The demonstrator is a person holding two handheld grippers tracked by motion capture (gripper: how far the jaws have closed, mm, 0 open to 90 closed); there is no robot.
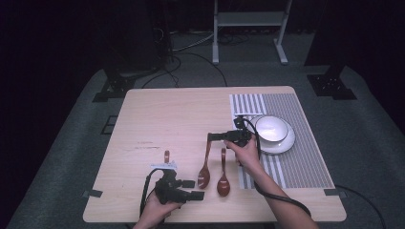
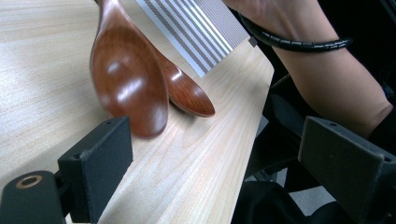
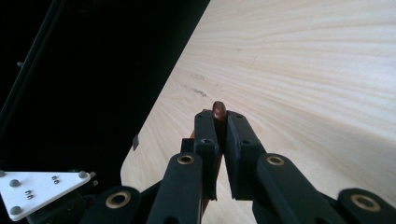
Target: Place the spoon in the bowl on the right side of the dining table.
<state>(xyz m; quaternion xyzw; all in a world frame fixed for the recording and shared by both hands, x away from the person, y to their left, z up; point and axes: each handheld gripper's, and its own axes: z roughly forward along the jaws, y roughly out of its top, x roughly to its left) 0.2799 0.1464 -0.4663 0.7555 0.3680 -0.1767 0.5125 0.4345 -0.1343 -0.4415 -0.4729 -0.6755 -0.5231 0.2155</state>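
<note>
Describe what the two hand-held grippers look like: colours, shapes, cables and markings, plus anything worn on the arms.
Both the left gripper and the right gripper are matt black, with flat rectangular jaw pads and brass-coloured rivets at the linkages. A light grey three-cornered plate with small screws tops the left one. A ribbed black cable trails along the right forearm. The forearms are bare, without sleeves.

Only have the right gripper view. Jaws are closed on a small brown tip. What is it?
Observer: It's the handle end of a glossy brown wooden spoon. In the high view the right gripper pinches it.
Operator: Any other spoon?
Observer: Yes, a second brown wooden spoon lies just beside it, next to the grey striped placemat.
Operator: Left gripper?
Observer: The left gripper is open with nothing between its jaws, close to the spoons' bowl ends.
</note>
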